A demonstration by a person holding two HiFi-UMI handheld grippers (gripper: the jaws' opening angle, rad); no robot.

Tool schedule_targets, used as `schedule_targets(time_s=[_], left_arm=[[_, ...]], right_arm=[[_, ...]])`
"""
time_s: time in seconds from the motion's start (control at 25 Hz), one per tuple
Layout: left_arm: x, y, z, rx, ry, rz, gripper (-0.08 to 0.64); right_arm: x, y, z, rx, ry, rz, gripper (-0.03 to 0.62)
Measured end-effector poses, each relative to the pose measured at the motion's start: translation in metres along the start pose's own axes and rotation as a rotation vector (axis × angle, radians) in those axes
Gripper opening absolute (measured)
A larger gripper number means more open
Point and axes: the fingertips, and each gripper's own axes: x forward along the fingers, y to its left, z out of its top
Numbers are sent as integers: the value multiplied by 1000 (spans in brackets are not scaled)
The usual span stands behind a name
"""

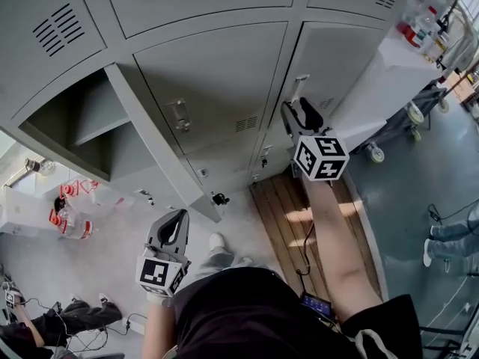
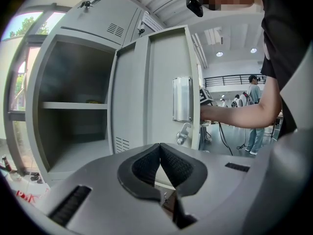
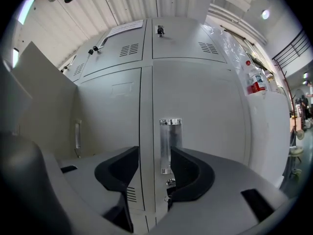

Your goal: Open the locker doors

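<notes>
A bank of grey lockers fills the head view. The left locker (image 1: 71,122) stands open, its door (image 1: 161,152) swung out toward me. The middle door (image 1: 213,88) and the right door (image 1: 337,66) are closed. My right gripper (image 1: 296,112) is level at the right door, open, with the door's clear vertical handle (image 3: 170,146) showing between its pads, which do not press on it. My left gripper (image 1: 176,215) hangs back near the open door's free edge, shut on nothing. In the left gripper view, the left gripper (image 2: 159,148) faces the open locker's shelf (image 2: 73,105) and the open door (image 2: 166,82).
A white cabinet (image 1: 389,66) with bottles (image 1: 419,25) on top stands right of the lockers, and a wheeled cart (image 1: 412,114) beside it. Wooden boards (image 1: 288,215) lie below the right door. Bottles (image 1: 71,226) sit on the floor at left. People (image 2: 253,111) stand further off.
</notes>
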Motion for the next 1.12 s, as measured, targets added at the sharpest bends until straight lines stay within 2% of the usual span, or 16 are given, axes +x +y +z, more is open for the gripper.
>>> schedule_targets(time_s=[0.2, 0.56, 0.8, 1.12], left_arm=[[2, 9, 2, 6, 11, 8, 17], [0, 16, 1, 3, 17, 22, 17], [-5, 20, -1, 0, 26, 31, 17], [-11, 15, -6, -1, 11, 17, 17]], right_arm=[[20, -9, 1, -9, 8, -26, 236], [41, -3, -1, -9, 18, -8, 236], [44, -4, -3, 4, 17, -32, 233], [29, -10, -4, 6, 15, -76, 184]])
